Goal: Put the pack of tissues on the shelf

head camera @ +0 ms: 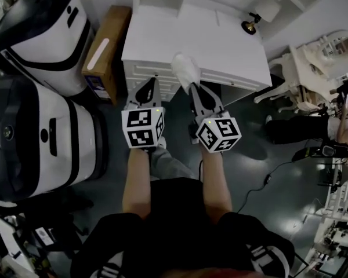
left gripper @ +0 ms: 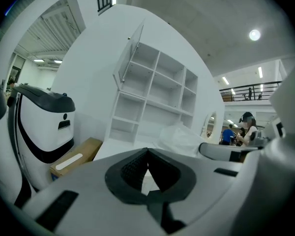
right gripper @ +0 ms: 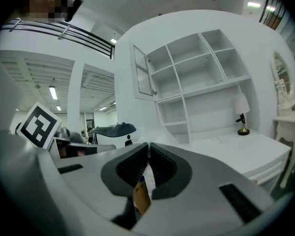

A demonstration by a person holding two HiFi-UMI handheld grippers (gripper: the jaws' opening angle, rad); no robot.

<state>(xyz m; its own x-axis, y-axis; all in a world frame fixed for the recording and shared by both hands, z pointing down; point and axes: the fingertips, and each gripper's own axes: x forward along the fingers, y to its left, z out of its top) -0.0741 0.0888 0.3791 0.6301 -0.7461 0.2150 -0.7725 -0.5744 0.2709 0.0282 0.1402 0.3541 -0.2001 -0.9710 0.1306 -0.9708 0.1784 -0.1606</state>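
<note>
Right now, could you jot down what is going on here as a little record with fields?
Right hand-held gripper: shut on the pack of tissues
Left hand-held gripper: shut, nothing in it
Pack of tissues: near the desk front edge, not yet on the shelf
Shelf: white, compartments look empty, stands on the desk
Also on desk: small lamp

The shelf [right gripper: 201, 68] and a lamp [right gripper: 242, 116] stand on the desk [right gripper: 236, 154].
</note>
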